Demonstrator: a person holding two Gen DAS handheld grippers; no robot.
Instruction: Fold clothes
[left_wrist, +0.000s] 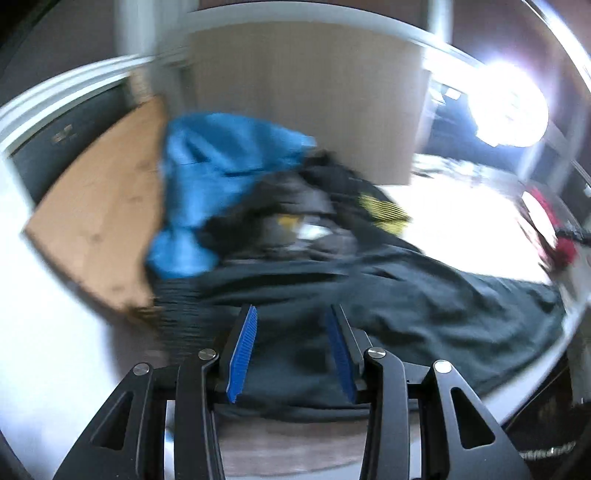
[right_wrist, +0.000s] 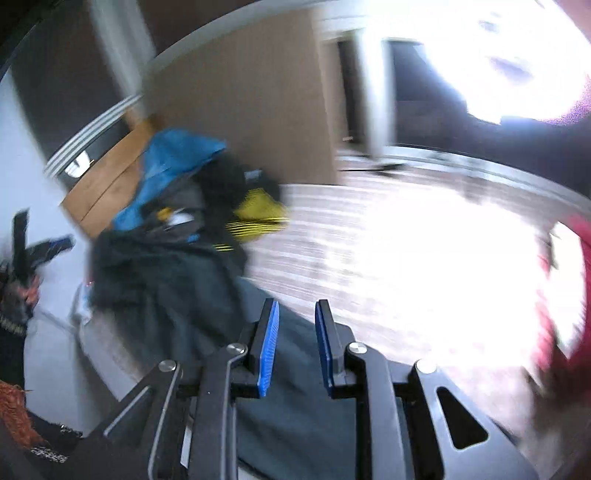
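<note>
A dark grey-green garment (left_wrist: 424, 295) lies spread on the pale table (left_wrist: 461, 221), reaching its near edge. Behind it is a heap of clothes: a blue piece (left_wrist: 221, 177), black and grey pieces, and one with yellow stripes (left_wrist: 388, 212). My left gripper (left_wrist: 291, 314) is open and empty just above the near part of the dark garment. In the right wrist view my right gripper (right_wrist: 295, 308) is open and empty over the same dark garment (right_wrist: 173, 288), with the heap (right_wrist: 207, 192) beyond it on the left. Both views are blurred.
A brown board (left_wrist: 103, 229) lies at the table's left. A red garment (right_wrist: 569, 295) sits at the right edge. The left gripper and the hand holding it (right_wrist: 33, 254) show at the far left of the right wrist view. Bright glare covers the table's right part.
</note>
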